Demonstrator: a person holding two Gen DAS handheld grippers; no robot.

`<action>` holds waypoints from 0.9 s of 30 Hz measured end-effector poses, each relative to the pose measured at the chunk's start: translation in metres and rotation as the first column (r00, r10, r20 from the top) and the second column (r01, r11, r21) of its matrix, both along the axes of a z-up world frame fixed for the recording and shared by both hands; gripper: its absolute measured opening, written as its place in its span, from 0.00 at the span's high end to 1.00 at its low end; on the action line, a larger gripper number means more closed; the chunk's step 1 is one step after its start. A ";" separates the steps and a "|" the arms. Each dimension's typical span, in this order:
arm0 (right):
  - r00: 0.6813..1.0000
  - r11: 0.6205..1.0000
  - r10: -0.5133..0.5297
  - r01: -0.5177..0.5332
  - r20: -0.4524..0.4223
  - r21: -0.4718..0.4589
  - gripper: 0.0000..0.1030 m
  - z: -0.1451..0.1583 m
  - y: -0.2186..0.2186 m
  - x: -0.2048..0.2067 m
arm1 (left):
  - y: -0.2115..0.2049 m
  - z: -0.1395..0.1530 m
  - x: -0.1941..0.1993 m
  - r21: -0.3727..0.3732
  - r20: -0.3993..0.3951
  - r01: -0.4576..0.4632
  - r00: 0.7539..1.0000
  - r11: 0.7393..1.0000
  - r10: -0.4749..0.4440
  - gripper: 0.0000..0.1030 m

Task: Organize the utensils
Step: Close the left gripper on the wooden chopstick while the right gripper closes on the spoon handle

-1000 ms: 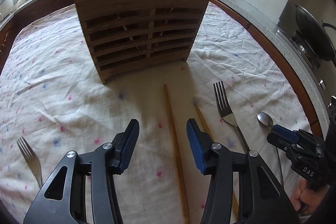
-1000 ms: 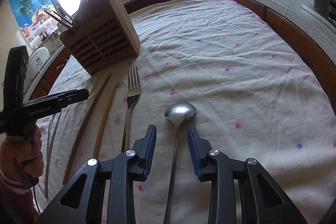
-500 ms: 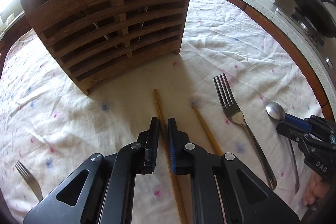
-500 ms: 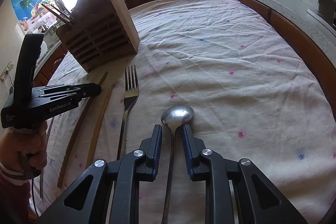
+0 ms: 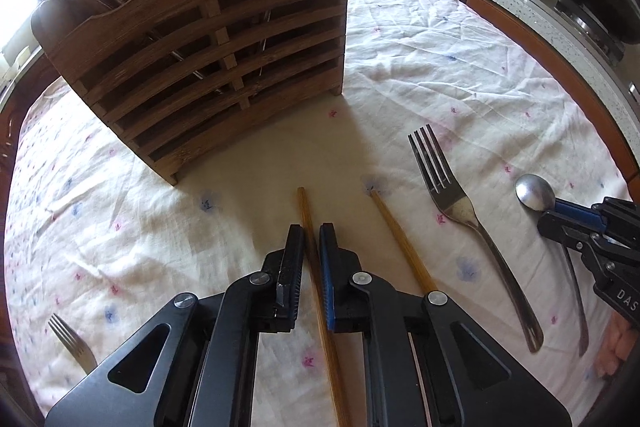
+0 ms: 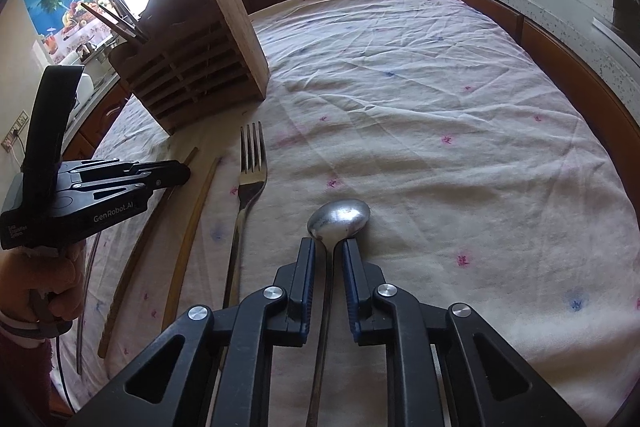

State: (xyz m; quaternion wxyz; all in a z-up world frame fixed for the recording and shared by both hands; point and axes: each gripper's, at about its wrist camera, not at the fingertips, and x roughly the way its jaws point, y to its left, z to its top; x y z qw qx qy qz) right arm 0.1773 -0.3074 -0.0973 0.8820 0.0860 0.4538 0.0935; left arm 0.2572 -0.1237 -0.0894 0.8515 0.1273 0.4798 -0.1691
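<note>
Already both grippers sit low over the floral cloth (image 5: 460,75), pitched steeply down.

Left gripper (image 5: 310,233) is clamped on a chopstick (image 5: 307,211) just before the wooden caddy (image 5: 208,59); its far end runs off-frame. Right gripper (image 6: 329,246), jaws just narrowing, straddles the spoon (image 6: 339,218) neck; whether the pads touch is unclear. A hand (image 6: 52,287) shows partly.

On the worktop (image 5: 460,75), the utensil rack (image 5: 208,67) stands behind two chopsticks (image 5: 316,291) (image 5: 400,239). Right of them lie a fork (image 5: 460,211), then a spoon (image 5: 534,191). A second fork (image 5: 72,341) lies far left.
</note>
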 end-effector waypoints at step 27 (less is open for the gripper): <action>0.962 0.994 0.049 -0.072 0.268 0.078 0.98 0.102 0.023 -0.041 | 0.107 0.129 -0.109 -0.444 0.231 -0.093 0.949 0.891 0.214 0.95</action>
